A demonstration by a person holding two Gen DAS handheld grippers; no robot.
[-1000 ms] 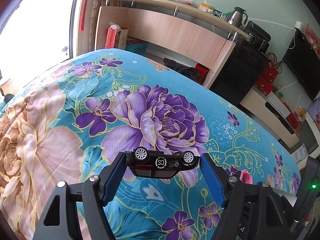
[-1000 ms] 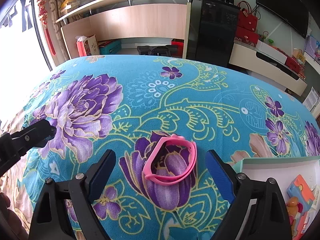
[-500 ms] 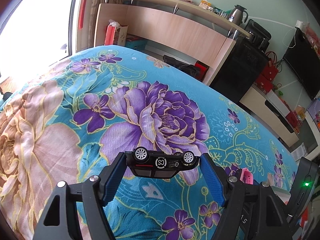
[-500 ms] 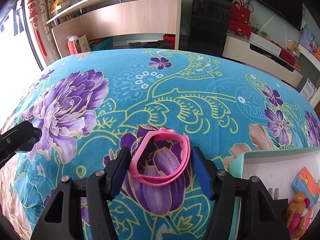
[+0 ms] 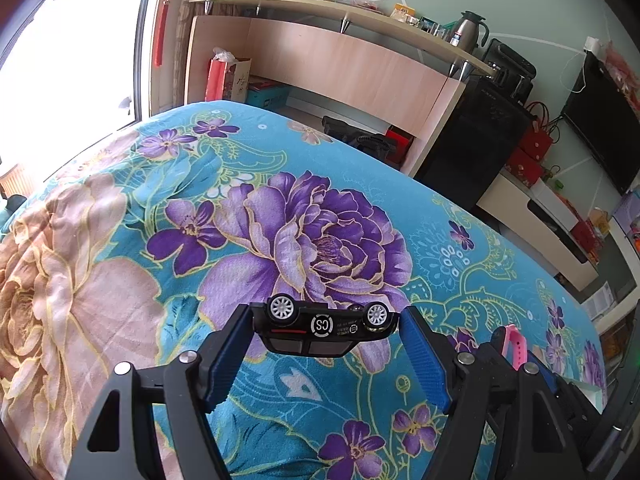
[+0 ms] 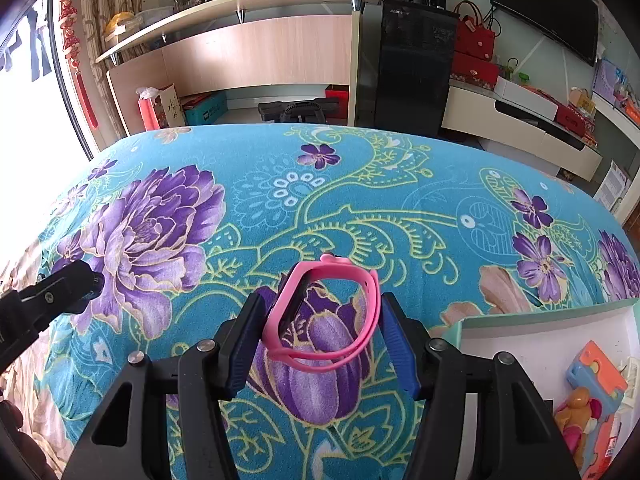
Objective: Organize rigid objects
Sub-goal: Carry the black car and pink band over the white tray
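Note:
My left gripper point(image 5: 324, 326) is shut on a black toy car point(image 5: 325, 329), held on its side with its wheels up, above the floral blanket point(image 5: 280, 220). My right gripper point(image 6: 320, 312) is shut on a pink wristband point(image 6: 362, 312), lifted a little off the blanket point(image 6: 360, 208). The wristband also shows at the right in the left wrist view point(image 5: 514, 346). The left gripper's tip shows at the left in the right wrist view point(image 6: 60, 292).
An open box point(image 6: 520, 320) with pale green rim and white inside sits on the blanket at my lower right, holding several colourful toys point(image 6: 592, 396). Beyond the bed stand a wooden desk point(image 6: 260, 52), a black cabinet point(image 6: 404, 68) and a low TV stand point(image 6: 520, 128).
My right gripper has closed on the pink wristband and raised it slightly off the blanket. My left gripper still holds the car and has shifted a little.

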